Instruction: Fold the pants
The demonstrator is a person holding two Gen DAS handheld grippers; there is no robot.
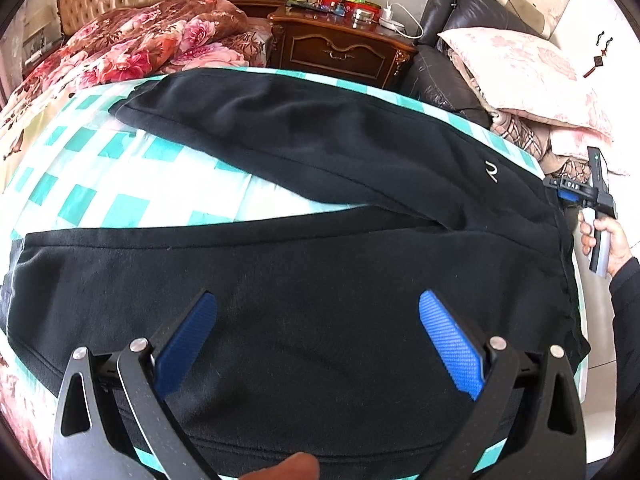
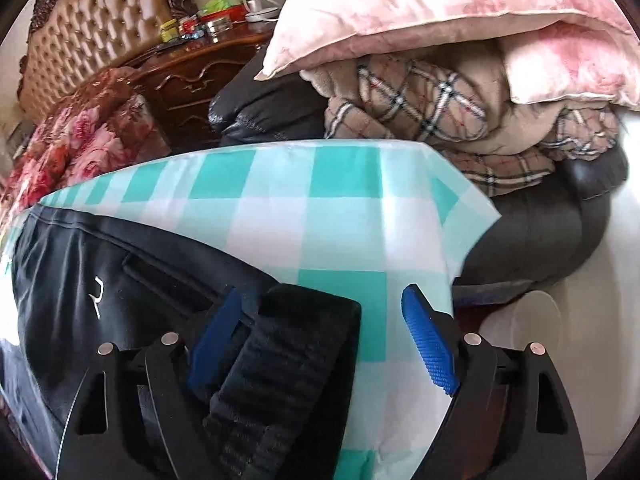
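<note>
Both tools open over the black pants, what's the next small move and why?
Probably close the right tool on the ribbed black waistband: it lies between the open blue pads but is not pinched. The left tool hangs open over the near leg of the black fleece pants.

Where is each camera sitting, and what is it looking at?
Left wrist: sits on the left tool, looking down over the black pants toward the headboard; a fingertip and the other hand holding the right tool show.
Right wrist: sits on the right tool, open around the waistband, facing the pillow.
Both show: the pants, checked cloth, nightstand.
</note>
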